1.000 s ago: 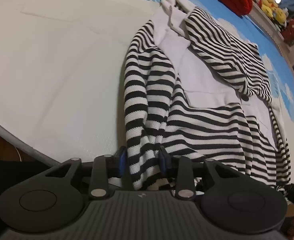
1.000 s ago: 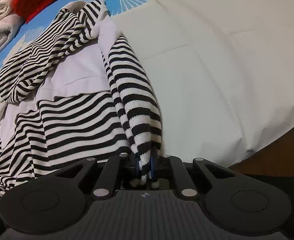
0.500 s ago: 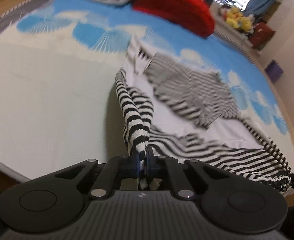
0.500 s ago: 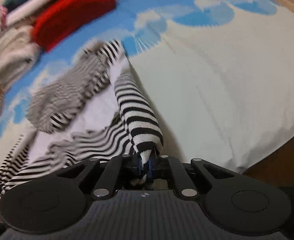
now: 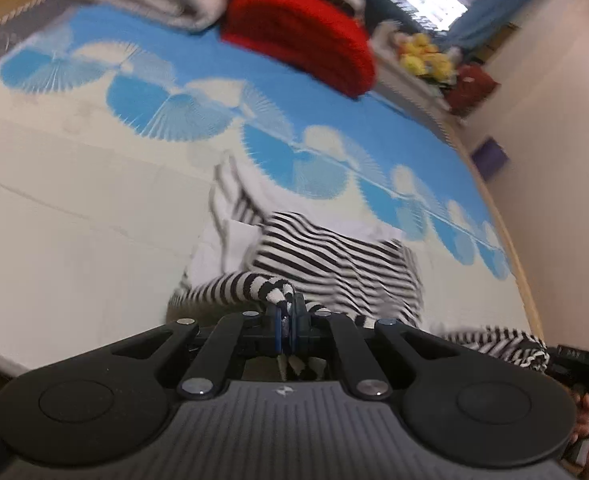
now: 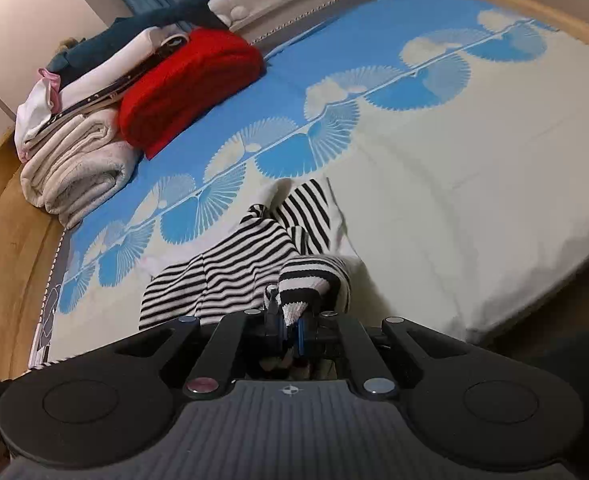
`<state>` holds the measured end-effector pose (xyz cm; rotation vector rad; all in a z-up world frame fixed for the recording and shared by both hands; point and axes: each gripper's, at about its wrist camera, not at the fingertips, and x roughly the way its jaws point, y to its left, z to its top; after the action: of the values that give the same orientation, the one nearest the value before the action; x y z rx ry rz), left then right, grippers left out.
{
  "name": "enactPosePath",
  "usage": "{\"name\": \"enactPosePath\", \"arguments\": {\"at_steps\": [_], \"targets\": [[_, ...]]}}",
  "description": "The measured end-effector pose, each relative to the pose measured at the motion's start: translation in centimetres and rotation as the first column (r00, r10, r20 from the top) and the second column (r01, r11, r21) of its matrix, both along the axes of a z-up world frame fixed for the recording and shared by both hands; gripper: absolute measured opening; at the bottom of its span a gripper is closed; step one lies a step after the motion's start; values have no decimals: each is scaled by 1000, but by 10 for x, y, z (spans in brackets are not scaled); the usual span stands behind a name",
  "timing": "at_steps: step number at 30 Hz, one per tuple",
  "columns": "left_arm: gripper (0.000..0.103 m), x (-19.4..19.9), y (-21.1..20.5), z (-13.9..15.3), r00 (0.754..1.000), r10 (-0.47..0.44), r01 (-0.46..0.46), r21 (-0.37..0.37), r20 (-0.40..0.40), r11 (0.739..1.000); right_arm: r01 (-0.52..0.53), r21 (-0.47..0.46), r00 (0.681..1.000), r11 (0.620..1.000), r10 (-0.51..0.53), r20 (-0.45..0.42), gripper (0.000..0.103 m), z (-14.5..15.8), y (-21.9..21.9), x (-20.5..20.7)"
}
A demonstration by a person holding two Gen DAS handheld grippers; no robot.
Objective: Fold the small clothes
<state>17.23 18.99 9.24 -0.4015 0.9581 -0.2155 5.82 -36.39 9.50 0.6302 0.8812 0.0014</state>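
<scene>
Striped top [image 5: 334, 256] on the bed [image 5: 74, 208], near its front edge, partly lifted. Left claw [image 5: 288, 322] pressed together on a bunched striped edge; right claw [image 6: 290, 320] likewise pinching a thick striped roll [image 6: 310, 280] of the same garment. Both corners gripped at once, probably to carry the near hem up and over toward the far end in one even fold. Stacked towels [image 6: 74, 160] and red blanket [image 6: 190, 80] kept well apart at the head of the bed, leaving folding room.
</scene>
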Motion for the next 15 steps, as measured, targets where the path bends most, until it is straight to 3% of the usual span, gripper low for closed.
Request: {"name": "enactPosePath", "arguments": {"at_steps": [3,6,8,10,12,14,15], "targets": [[4,71,12,-33,996,59,-61,-23,-66,998,-4,1,999,1000,4,-33,7,-20,-1,60],[9,145,32,-71,984,132,-144,-99,-118,985,-36,51,997,998,40,-70,15,-50,-3,149],[35,173,43,-86,979,166,-180,-119,-115,977,-27,38,991,999,32,-133,24,-72,-6,202],[47,179,52,-93,980,185,-194,-127,-77,973,9,11,988,1000,-8,-151,35,-87,-12,233],[47,177,52,-93,977,191,-203,-135,-98,970,54,3,989,999,-53,-137,39,-100,-18,242],[47,174,43,-86,989,137,-143,-151,-51,978,70,37,993,997,-66,-102,39,-116,-24,233],[47,175,35,-84,996,91,-93,-126,-25,988,100,25,984,995,-95,-152,39,-120,-26,233]]}}
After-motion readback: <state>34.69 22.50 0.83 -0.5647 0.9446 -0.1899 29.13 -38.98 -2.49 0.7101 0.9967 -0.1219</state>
